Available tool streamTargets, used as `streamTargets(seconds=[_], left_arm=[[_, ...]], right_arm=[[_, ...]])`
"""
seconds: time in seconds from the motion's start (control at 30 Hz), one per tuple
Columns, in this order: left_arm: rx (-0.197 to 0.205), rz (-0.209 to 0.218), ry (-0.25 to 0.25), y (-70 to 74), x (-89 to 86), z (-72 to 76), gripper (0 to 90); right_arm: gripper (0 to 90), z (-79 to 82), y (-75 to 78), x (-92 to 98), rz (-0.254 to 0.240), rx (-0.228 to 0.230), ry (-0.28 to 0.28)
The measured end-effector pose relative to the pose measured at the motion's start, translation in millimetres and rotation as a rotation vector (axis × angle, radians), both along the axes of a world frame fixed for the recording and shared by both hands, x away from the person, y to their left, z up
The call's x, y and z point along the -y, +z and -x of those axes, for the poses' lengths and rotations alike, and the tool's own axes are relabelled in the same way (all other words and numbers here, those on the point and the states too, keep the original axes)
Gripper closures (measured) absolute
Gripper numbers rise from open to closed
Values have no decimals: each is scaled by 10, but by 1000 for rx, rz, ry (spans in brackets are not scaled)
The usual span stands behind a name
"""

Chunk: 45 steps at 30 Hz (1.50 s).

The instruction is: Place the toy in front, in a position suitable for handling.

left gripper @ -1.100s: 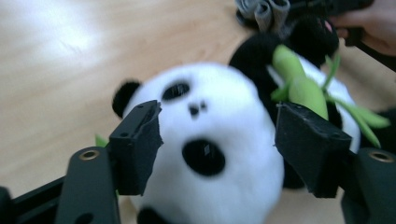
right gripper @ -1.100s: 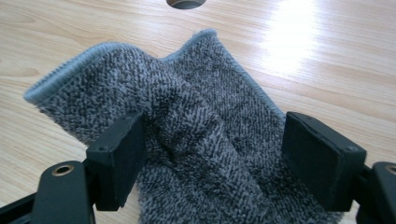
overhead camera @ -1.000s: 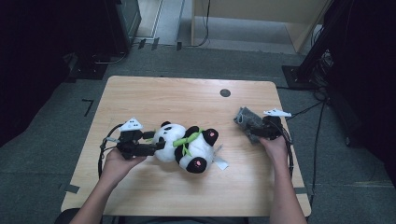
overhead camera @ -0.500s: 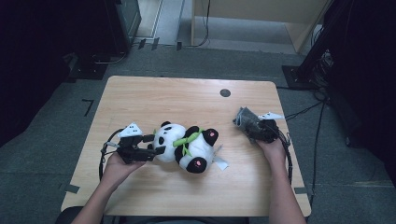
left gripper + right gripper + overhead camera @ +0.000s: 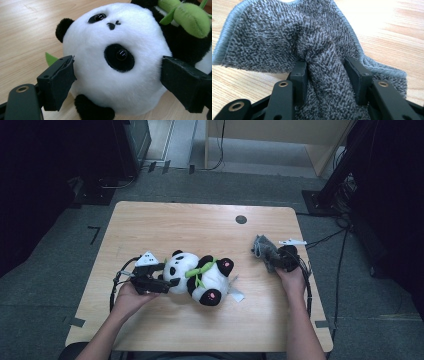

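Left gripper (image 5: 117, 75) opening, straddles panda (image 5: 117, 57) | right gripper (image 5: 328, 75) closing, pinches cloth (image 5: 287, 40) near table edge (image 5: 305, 245)

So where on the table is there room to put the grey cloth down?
The widest bare wood is the far strip between the far edge and the panda, up to the small dark hole. The near edge in front of the panda is also free. The middle is crowded: left gripper, panda, and the right gripper pinching the grey cloth.
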<state>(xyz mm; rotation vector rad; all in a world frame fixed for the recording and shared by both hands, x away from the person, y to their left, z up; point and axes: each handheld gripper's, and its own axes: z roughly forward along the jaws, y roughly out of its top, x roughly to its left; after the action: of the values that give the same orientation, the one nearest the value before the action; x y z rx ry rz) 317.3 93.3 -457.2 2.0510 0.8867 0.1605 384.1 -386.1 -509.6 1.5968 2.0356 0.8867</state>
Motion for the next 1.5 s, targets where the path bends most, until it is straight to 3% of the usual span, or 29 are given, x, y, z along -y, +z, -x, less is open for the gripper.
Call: streamTargets(seconds=[0.13,0.2,0.27,0.37,0.5,0.7,0.83,1.03,1.13,1.3,1.5], left_arm=[[-18,18,-12,-111,17,-9,68],[-9,-32,-30,-179,63,-19,0],[11,-41,-36,-211,89,-22,0],[10,-11,-18,-222,92,-37,0],[15,-7,-14,-242,90,-29,0],[13,-6,-23,-235,68,-23,75],[14,-6,-26,-237,64,-20,79],[19,0,-24,-243,61,-22,78],[37,21,-21,-274,49,-9,74],[58,38,-14,-306,42,-2,58],[10,66,10,-329,57,-32,0]], right_arm=[[546,4,-4,-10,7,5,2],[542,4,-7,-10,8,7,4],[537,4,-9,-9,8,8,5],[545,3,-8,-11,10,9,5],[639,7,26,1,6,-5,1],[686,31,118,45,-44,-29,-8],[697,70,218,42,-82,-16,-5],[697,144,404,-83,-81,38,41],[697,167,489,-196,-49,57,83],[693,181,592,-354,-76,67,117],[694,196,669,-555,-47,80,182]])
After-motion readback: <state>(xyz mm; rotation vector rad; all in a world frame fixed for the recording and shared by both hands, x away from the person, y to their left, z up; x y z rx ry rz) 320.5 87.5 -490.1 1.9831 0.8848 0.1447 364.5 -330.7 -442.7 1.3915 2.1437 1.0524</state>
